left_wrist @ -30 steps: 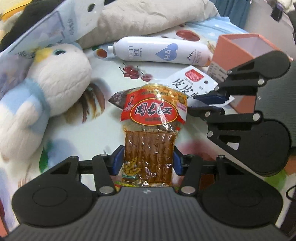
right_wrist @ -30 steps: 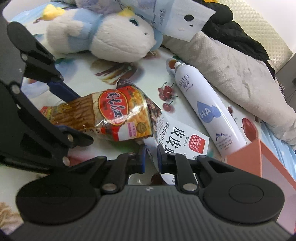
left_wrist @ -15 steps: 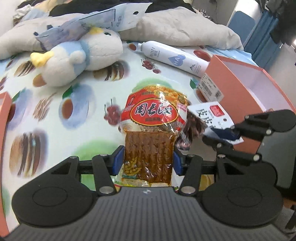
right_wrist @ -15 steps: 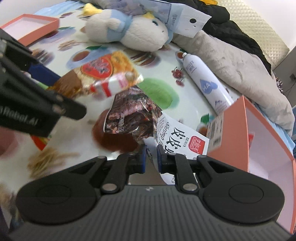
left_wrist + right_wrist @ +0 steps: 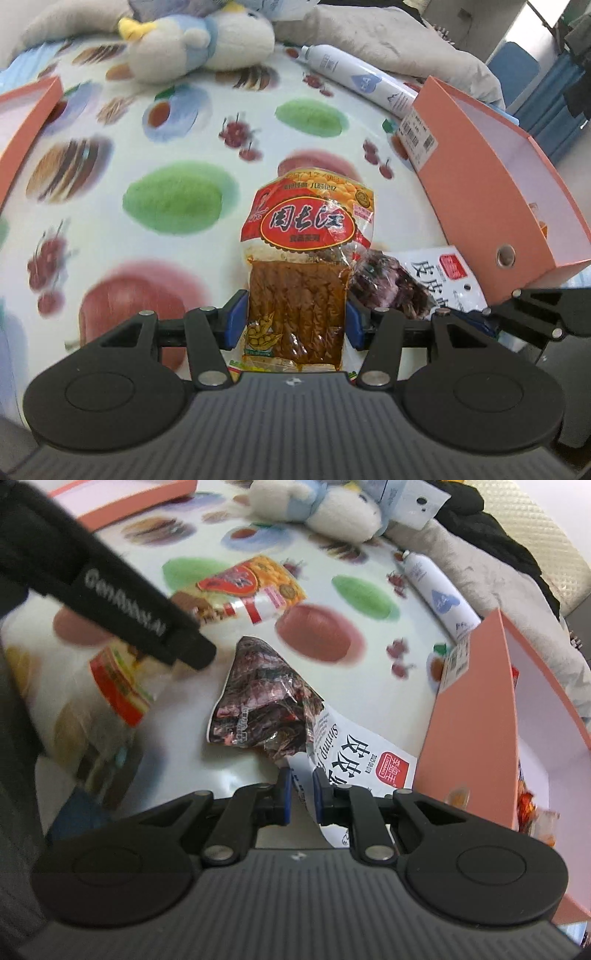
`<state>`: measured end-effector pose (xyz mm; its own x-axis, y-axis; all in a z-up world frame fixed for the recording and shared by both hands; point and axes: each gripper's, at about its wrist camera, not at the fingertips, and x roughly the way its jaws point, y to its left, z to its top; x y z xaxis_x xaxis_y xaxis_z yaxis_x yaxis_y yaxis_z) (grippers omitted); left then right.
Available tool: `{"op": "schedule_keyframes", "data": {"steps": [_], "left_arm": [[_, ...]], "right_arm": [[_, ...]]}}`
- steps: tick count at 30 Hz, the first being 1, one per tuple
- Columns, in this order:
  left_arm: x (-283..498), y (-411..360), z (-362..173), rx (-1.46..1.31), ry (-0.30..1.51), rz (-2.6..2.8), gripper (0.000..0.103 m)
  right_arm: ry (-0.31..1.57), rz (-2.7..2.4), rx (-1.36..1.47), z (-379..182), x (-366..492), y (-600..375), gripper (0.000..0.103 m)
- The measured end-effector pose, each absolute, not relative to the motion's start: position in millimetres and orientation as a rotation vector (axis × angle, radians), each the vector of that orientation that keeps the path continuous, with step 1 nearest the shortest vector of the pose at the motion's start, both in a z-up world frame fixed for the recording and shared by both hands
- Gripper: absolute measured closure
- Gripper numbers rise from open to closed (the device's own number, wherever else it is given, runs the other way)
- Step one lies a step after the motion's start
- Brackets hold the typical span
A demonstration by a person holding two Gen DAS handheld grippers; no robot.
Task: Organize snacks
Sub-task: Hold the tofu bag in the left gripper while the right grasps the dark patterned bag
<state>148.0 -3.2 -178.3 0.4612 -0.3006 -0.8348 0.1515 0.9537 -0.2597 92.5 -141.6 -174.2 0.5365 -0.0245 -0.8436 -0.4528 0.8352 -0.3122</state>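
My left gripper (image 5: 295, 323) is shut on a red and orange packet of brown snack sticks (image 5: 306, 258), held above the fruit-print cloth. My right gripper (image 5: 301, 799) is shut on a white shrimp snack bag (image 5: 354, 760) with a crumpled dark foil end (image 5: 262, 705). That bag also shows in the left wrist view (image 5: 439, 280), just right of the red packet. The red packet shows blurred in the right wrist view (image 5: 247, 587) behind the left gripper's arm. An open pink box (image 5: 491, 177) stands on the right; it also shows in the right wrist view (image 5: 476, 720) with some snacks inside.
A white spray bottle (image 5: 358, 79) lies behind the box. A plush toy (image 5: 199, 44) and grey bedding (image 5: 388, 37) lie at the back. A pink box lid (image 5: 26, 122) sits at the far left.
Both grippers have risen and pulled back with their packets. The pink box now appears nearer and larger on the right. The plush toy and bottle look farther away.
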Motion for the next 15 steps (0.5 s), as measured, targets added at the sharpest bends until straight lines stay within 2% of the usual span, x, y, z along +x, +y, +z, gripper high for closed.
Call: {"op": "schedule_keyframes", "data": {"steps": [3, 4, 6, 8, 9, 15], "left_arm": [[142.1, 1.8, -179.6, -0.191, 1.064, -0.266, 0.044], [140.9, 3.8, -180.0, -0.198, 1.064, -0.262, 0.044], [140.5, 6.9, -179.9, -0.206, 1.065, -0.251, 0.044], [142.2, 9.7, -178.9, -0.213, 1.061, -0.242, 0.044], [143.6, 10.8, -178.4, -0.215, 1.06, -0.239, 0.044], [153.3, 16.1, -175.5, -0.21, 1.054, -0.216, 0.044]], "right_arm": [[0.971, 0.304, -0.505, -175.6, 84.9, -146.7, 0.085], [0.971, 0.329, -0.472, -174.3, 84.0, -149.1, 0.081], [0.979, 0.349, -0.425, -172.1, 84.1, -152.1, 0.049], [0.961, 0.361, -0.404, -167.5, 83.4, -152.5, 0.035], [0.955, 0.374, -0.383, -164.5, 82.5, -152.6, 0.032], [0.954, 0.382, -0.148, -161.2, 104.8, -161.6, 0.031]]}}
